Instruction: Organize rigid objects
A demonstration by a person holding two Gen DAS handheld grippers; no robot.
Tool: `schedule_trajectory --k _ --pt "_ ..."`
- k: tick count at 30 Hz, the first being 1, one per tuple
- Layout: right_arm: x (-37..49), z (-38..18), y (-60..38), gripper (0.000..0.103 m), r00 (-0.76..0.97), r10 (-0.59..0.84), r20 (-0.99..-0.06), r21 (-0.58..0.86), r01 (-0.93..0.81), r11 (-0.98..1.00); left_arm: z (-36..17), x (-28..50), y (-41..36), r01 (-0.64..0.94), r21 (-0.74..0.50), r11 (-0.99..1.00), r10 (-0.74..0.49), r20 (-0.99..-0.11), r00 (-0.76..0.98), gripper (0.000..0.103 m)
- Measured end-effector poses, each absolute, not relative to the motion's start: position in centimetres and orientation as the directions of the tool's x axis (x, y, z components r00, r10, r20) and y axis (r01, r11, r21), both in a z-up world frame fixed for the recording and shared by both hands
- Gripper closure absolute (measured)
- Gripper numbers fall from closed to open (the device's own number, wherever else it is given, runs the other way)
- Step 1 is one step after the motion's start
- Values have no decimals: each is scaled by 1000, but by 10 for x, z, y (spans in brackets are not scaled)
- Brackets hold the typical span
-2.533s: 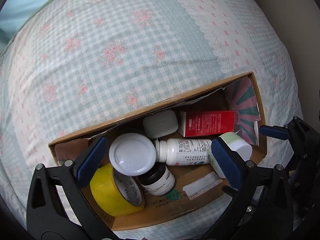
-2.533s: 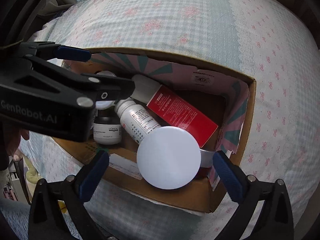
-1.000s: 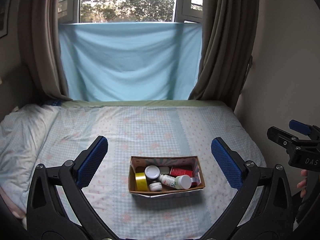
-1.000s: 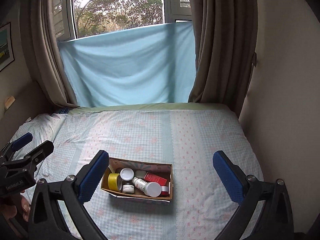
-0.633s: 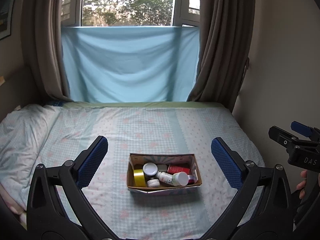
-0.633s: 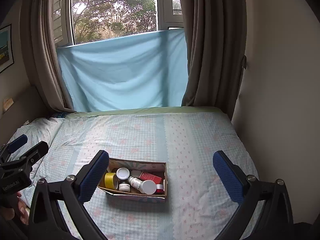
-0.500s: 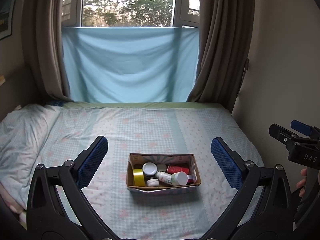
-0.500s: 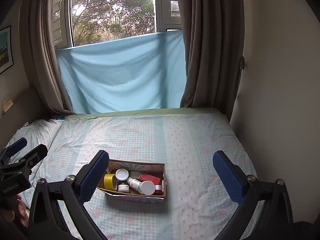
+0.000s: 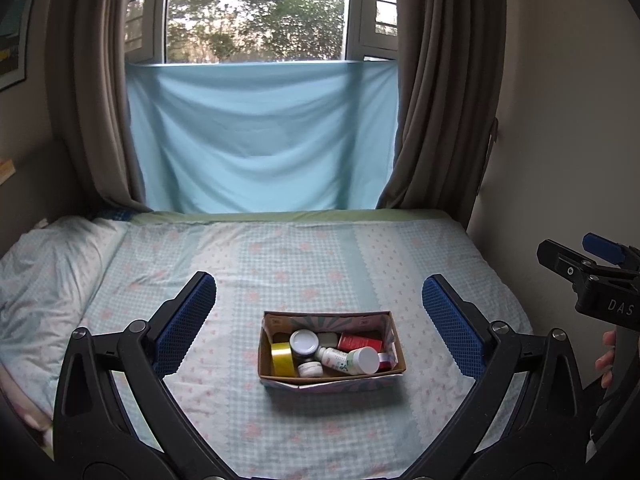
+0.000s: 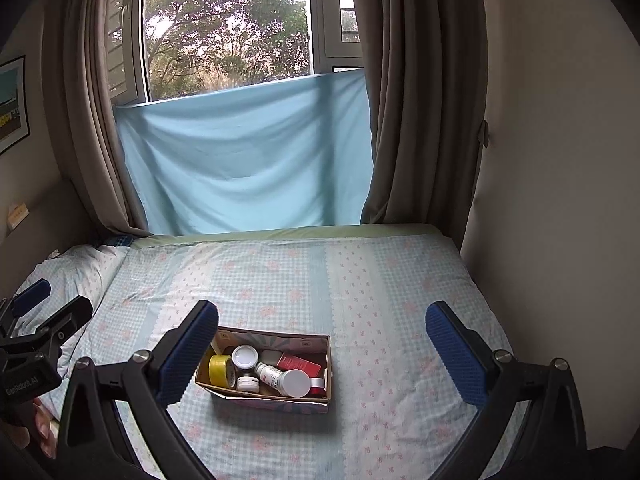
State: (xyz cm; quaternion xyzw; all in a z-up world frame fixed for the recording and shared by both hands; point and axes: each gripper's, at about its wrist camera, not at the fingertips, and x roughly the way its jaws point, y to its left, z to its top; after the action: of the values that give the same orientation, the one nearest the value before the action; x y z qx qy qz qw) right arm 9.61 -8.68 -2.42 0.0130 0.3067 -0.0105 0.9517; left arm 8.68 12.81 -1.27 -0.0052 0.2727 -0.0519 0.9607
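A small cardboard box (image 9: 331, 383) stands on the bed and also shows in the right wrist view (image 10: 276, 402). It holds a yellow tape roll (image 9: 280, 358), a white-lidded jar (image 9: 304, 342), a white pill bottle (image 9: 352, 360), a red carton (image 9: 360, 342) and a small jar (image 9: 310, 369). My left gripper (image 9: 318, 322) is open and empty, held well back from the box. My right gripper (image 10: 322, 350) is open and empty, also well back; its side shows at the right edge of the left wrist view (image 9: 592, 276).
The bed has a blue checked floral sheet (image 9: 320, 264) with a pillow (image 9: 44, 264) at the left. Behind it are a window with a blue cloth (image 9: 260, 136) and brown curtains (image 9: 440, 100). A wall (image 9: 560, 140) runs along the right.
Both grippers pulled far back from the box, from close over it to a view of the whole bed. Over the last second the views barely shift.
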Motion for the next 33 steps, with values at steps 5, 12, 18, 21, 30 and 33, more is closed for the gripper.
schedule_trajectory --k 5,12,18,21,30,33 --pt "97 -24 -88 0 811 -12 -585 18 28 999 -13 87 127 96 -33 995 -99 -523 847 0" --pt "96 -23 -87 0 811 -11 -584 21 29 999 -13 87 126 96 -30 995 -98 -518 850 0" --pt "96 -23 -87 0 811 -11 -584 21 29 999 -12 89 123 99 -23 995 -96 -515 852 0" --pt "97 -23 -87 0 811 -11 -584 22 30 999 -11 90 122 98 -21 995 -95 -512 854 0" --pt "99 -21 -88 0 813 -18 -582 18 35 999 -9 89 118 98 -14 995 -92 -500 861 0" --pt "100 -20 -88 0 813 -18 -582 21 37 999 -8 88 117 97 -5 995 -87 -497 864 0"
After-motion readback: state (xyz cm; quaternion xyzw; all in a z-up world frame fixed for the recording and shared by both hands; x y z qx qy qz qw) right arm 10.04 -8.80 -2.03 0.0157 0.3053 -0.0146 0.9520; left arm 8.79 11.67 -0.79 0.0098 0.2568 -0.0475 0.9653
